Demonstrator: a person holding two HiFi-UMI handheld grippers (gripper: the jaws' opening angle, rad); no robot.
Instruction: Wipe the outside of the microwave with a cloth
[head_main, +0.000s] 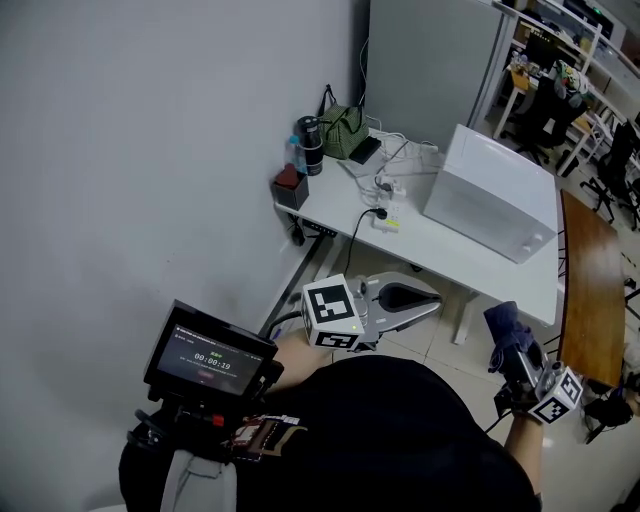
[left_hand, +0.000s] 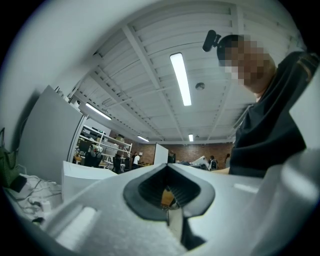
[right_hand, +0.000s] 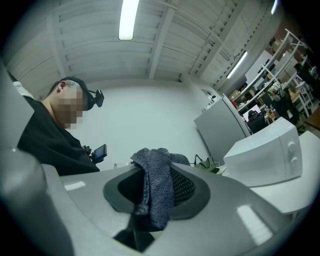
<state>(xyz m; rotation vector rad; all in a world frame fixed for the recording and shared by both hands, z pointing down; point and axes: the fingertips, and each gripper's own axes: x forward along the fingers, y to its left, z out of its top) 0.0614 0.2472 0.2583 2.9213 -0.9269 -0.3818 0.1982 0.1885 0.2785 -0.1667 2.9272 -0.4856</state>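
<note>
Against the grey wall (head_main: 150, 150), catalogued from largest to smallest:

1. White rectangular desk (head_main: 470, 262), one long side to the wall, on pale legs.
2. Brown wooden tabletop (head_main: 590, 290), just beyond the desk's right end.
3. White microwave (head_main: 495, 195) (right_hand: 270, 150), a plain box-shaped oven standing on the right part of the desk, well apart from both of my grippers.
4. Left gripper (head_main: 435, 302) (left_hand: 169, 200), held low in front of the desk's near edge. Its jaws are closed together with nothing between them.
5. Right gripper (head_main: 520, 360) (right_hand: 150, 200), held low off the desk's right corner. Its jaws are clamped on item 8.
6. Black screen (head_main: 210, 360), mounted at my chest, lit with small text I cannot read.
7. Green fabric bag (head_main: 343, 130), at the desk's far left corner.
8. Blue-grey knitted cloth (head_main: 508, 333) (right_hand: 157, 185), pinched in the right gripper, bunched above the jaws and draped down over the pads. It is clear of the microwave.
9. Black cylindrical tumbler (head_main: 310, 145), upright, just beside the bag.
10. Dark red box (head_main: 290, 187), near the tumbler at the desk's left edge.
</note>
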